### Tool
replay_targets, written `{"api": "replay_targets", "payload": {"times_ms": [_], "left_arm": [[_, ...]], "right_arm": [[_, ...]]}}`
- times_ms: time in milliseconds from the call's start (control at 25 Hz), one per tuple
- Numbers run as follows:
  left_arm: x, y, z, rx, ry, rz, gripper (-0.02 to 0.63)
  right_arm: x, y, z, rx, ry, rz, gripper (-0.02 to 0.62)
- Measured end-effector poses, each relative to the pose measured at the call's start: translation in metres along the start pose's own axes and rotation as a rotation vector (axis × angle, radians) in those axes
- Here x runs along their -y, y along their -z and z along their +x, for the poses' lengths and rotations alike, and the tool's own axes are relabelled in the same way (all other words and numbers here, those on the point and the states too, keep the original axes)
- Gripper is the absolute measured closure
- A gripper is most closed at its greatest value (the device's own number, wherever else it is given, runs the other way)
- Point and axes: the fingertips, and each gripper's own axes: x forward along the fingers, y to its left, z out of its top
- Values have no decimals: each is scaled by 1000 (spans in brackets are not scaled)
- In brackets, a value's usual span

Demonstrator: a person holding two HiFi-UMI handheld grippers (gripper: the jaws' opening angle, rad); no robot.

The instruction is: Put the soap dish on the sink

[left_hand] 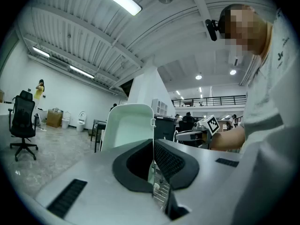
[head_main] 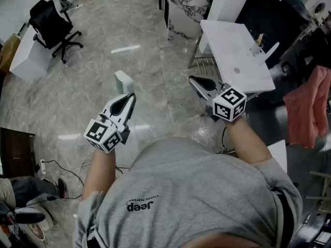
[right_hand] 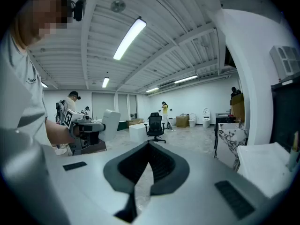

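Since the soap dish (head_main: pixel 124 81) is pinched by one thin edge, the left hand-held gripper (head_main: pixel 126 98) has its jaws almost together, carrying it upright, well apart from the sink (head_main: pixel 235 56). The right hand-held gripper (head_main: pixel 199 81) seems closed and empty, free to help. Only the left gripper view shows the dish's hollow face; the head view shows the remaining gap.

Floor (head_main: pixel 145 30): glossy marble-look tile. Soap dish (head_main: pixel 124 81): smooth pale plastic. Sink (head_main: pixel 227 45): smooth white w/ slight sheen. Shirt (head_main: pixel 196 190): grey cloth, matt.
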Motion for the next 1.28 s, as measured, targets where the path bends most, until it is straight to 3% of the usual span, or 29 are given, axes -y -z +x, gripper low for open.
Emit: {"api": "replay_targets", "payload": {"times_ms": [520,1280], "left_arm": [[-11,-7,24,-5,-19,6,590],[42,-7,113,19,-6,-13,589]], "right_arm": [[19,-4,0,-16,-1,33,539],[87,-14,-55,11,-41,-10,537]]}}
